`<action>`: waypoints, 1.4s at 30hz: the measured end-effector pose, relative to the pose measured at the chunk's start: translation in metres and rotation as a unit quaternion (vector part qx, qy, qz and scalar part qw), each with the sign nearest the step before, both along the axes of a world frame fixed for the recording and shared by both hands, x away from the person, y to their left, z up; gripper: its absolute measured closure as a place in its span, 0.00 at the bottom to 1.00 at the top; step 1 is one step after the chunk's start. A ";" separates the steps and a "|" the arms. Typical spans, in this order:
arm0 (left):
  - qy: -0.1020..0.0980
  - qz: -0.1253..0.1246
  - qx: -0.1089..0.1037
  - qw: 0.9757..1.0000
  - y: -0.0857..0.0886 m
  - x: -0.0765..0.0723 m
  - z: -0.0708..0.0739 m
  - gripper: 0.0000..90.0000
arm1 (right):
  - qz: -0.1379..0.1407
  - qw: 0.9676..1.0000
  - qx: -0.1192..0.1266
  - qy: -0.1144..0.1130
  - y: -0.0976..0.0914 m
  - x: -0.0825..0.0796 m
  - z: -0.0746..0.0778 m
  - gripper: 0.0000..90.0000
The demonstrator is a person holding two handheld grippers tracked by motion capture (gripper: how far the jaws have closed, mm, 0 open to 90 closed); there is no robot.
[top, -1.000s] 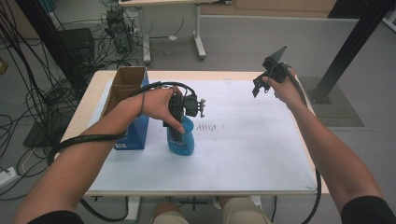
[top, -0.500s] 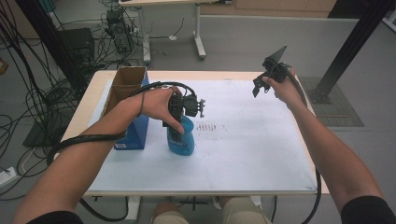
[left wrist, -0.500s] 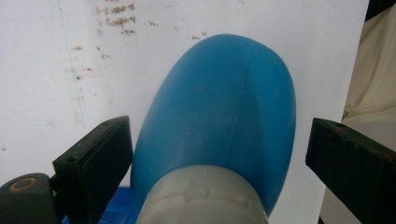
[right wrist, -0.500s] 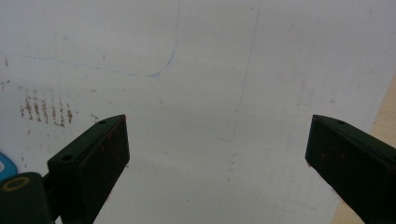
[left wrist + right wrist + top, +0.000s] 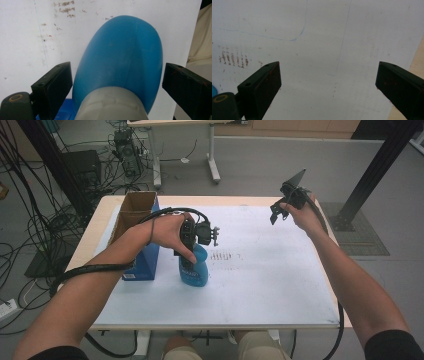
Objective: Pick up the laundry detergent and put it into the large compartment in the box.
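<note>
The blue plastic bottle with a pale screw cap [image 5: 120, 67] stands upright near the table's front left, just beside the blue cardboard box [image 5: 145, 260]. The left gripper [image 5: 192, 265] straddles it from above; its jaws have just been closing but don't yet press. The right gripper [image 5: 277, 215] hangs open, well apart.

left tongs [image 5: 192, 265] over upright blue bottle [image 5: 196, 270], right tongs [image 5: 278, 213] raised

This looks like a lab or work room. Black cables [image 5: 30, 227] lie all over the grey floor [image 5: 260, 165], and a computer box [image 5: 82, 167] stands beyond the table's [image 5: 280, 285] far left corner.
</note>
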State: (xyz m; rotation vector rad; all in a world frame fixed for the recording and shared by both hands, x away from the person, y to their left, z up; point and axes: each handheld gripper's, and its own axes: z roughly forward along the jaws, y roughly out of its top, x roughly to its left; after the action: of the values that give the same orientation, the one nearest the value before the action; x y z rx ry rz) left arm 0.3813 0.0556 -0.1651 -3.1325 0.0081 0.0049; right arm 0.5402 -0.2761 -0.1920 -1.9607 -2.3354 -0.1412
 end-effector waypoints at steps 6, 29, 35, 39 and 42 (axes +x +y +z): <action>-0.006 -0.001 -0.002 1.000 0.002 -0.002 0.001 0.15 | -0.001 1.000 0.000 0.000 0.000 0.000 0.000 0.07; -0.016 -0.018 0.009 1.000 0.000 -0.003 -0.006 0.34 | -0.002 1.000 0.000 0.002 0.002 0.002 -0.002 0.07; -0.012 -0.020 0.006 1.000 0.001 -0.002 -0.006 0.38 | -0.002 1.000 0.001 0.003 0.002 0.003 -0.003 0.07; -0.011 -0.022 0.007 1.000 0.001 -0.001 -0.006 0.39 | -0.001 1.000 0.000 0.003 0.003 0.003 -0.004 0.07; -0.011 -0.023 0.008 1.000 0.001 -0.001 -0.006 0.39 | -0.001 1.000 0.000 0.003 0.004 0.003 -0.004 0.07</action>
State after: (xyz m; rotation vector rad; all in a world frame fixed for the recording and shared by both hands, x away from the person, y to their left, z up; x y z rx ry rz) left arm 0.3801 0.0562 -0.1707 -3.1156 0.0794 -0.0296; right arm 0.5436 -0.2724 -0.1963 -1.9612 -2.3301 -0.1352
